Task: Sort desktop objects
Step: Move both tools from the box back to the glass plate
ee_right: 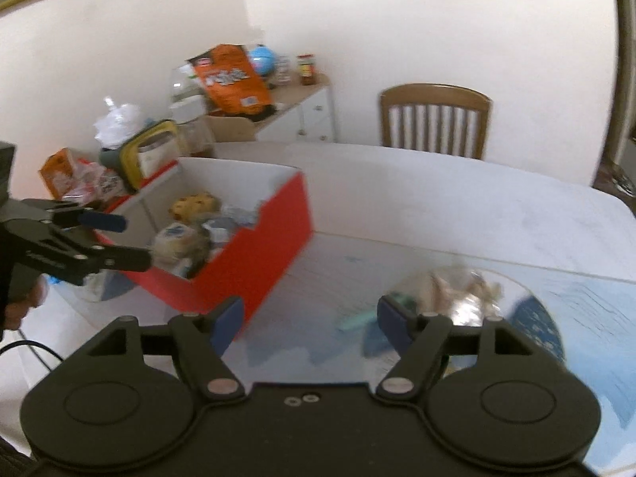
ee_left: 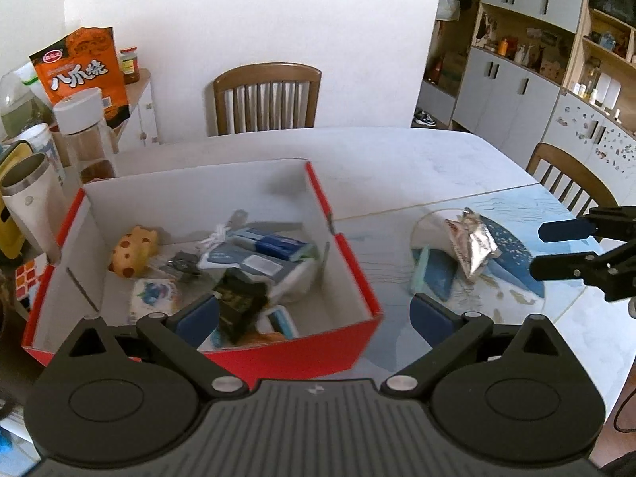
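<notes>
A red box [ee_left: 359, 278] with a white inside stands on the table and holds several items: a yellow spotted toy [ee_left: 133, 252], blue-white packets [ee_left: 262, 254] and a black packet [ee_left: 238, 304]. My left gripper [ee_left: 314, 318] is open and empty above the box's near right corner. A crumpled silver wrapper [ee_left: 473, 246] and a teal flat piece [ee_left: 420, 274] lie on the blue mat right of the box. My right gripper [ee_right: 310, 324] is open and empty, just left of the wrapper [ee_right: 465, 294]; it also shows at the right edge of the left wrist view [ee_left: 556, 250]. The box shows blurred in the right wrist view [ee_right: 258, 246].
Cups, a jar [ee_left: 85, 135] and an orange snack bag [ee_left: 83, 67] crowd the table's left side. A wooden chair [ee_left: 266, 99] stands behind the table, another [ee_left: 568, 183] at the right. The white table [ee_left: 397, 159] stretches behind the box.
</notes>
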The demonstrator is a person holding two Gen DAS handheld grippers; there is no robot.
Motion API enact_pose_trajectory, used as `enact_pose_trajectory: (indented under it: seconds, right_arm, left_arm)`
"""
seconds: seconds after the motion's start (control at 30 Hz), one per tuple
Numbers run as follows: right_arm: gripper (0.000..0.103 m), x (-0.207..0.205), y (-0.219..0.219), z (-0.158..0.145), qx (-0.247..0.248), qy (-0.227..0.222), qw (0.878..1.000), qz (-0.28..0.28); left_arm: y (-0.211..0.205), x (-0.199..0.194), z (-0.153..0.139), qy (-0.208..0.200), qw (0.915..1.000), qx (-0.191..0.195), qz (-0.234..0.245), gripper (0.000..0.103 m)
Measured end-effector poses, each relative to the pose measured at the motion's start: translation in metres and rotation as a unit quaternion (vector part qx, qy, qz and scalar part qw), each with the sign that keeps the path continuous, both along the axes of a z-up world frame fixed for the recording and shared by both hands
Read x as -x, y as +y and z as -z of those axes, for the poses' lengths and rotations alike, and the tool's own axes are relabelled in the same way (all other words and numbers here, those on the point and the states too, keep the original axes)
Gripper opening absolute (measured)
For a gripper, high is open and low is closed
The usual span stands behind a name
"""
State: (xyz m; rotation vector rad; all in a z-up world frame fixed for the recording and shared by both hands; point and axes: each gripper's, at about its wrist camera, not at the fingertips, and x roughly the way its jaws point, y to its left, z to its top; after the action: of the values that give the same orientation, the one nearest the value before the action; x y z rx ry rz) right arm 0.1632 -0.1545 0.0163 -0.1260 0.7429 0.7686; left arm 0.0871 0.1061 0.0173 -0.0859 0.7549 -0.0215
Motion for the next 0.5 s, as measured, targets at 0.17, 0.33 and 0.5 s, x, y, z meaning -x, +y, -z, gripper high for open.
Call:
enact_pose_trajectory:
  seconds: [0.17, 0.33, 0.5]
  right_arm:
    - [0.075, -0.005, -0.029, 0.006, 0.008, -0.002, 0.999, 0.04]
    - [0.076, -0.014, -0.049, 0.012, 0.02, -0.008, 0.998, 0.063]
    - [0.077, -0.029, -0.062, 0.019, 0.026, -0.012, 0.997, 0.077]
  left_arm:
    - [-0.029, -0.002, 0.003, -0.002, 0.9997, -0.009, 0.022, 0.103]
    - [-0.059, -0.012, 0.008, -0.006, 0.999, -0.003, 0.043, 0.103]
    - [-0.093, -0.028, 0.015, -0.007, 0.9976, -0.011, 0.068, 0.103]
